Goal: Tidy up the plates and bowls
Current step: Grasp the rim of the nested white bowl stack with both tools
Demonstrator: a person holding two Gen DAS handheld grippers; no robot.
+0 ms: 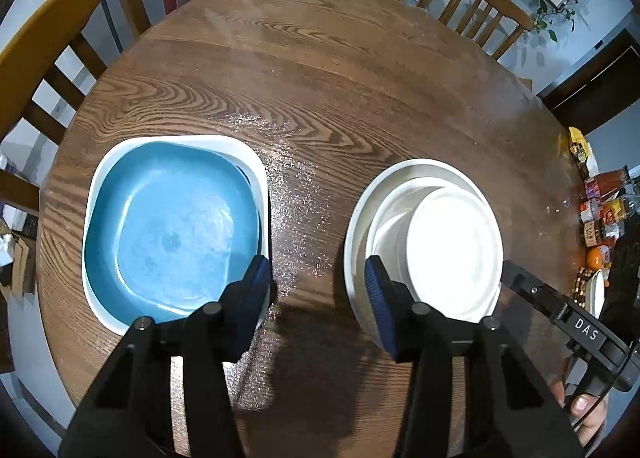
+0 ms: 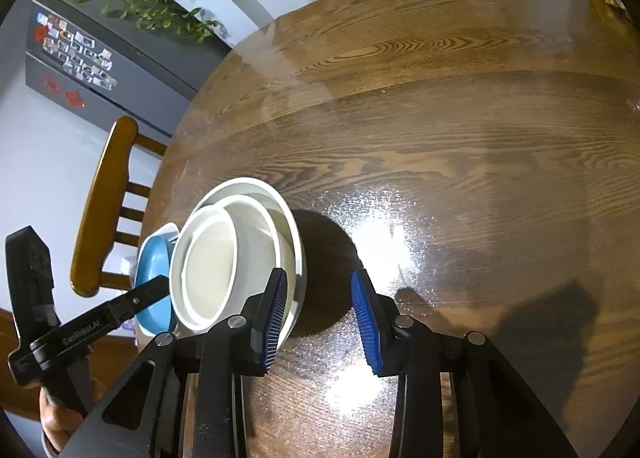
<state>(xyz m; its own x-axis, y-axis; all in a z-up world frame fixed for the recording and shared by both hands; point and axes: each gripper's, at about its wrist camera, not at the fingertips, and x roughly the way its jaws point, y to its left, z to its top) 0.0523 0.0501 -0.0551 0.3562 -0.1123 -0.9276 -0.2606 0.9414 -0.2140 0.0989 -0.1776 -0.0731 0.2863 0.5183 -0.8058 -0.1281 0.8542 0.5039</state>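
A blue square plate (image 1: 172, 226) lies inside a white square plate (image 1: 250, 162) on the round wooden table (image 1: 320, 78). To its right stands a nest of white round bowls (image 1: 452, 242), the smallest tilted in the larger ones. My left gripper (image 1: 318, 306) is open over the bare wood between the two stacks, one pad in front of each stack's near edge. In the right wrist view the white bowls (image 2: 224, 258) and the blue plate (image 2: 154, 270) sit at the left. My right gripper (image 2: 320, 322) is open just right of the bowls, with only table between its pads.
Wooden chairs (image 1: 60, 58) (image 2: 104, 198) ring the table. Bottles, jars and an orange (image 1: 600, 218) crowd its right edge. A dark fridge (image 2: 80, 54) with a trailing plant stands behind. A hand (image 1: 584, 410) holds the other tool at the lower right.
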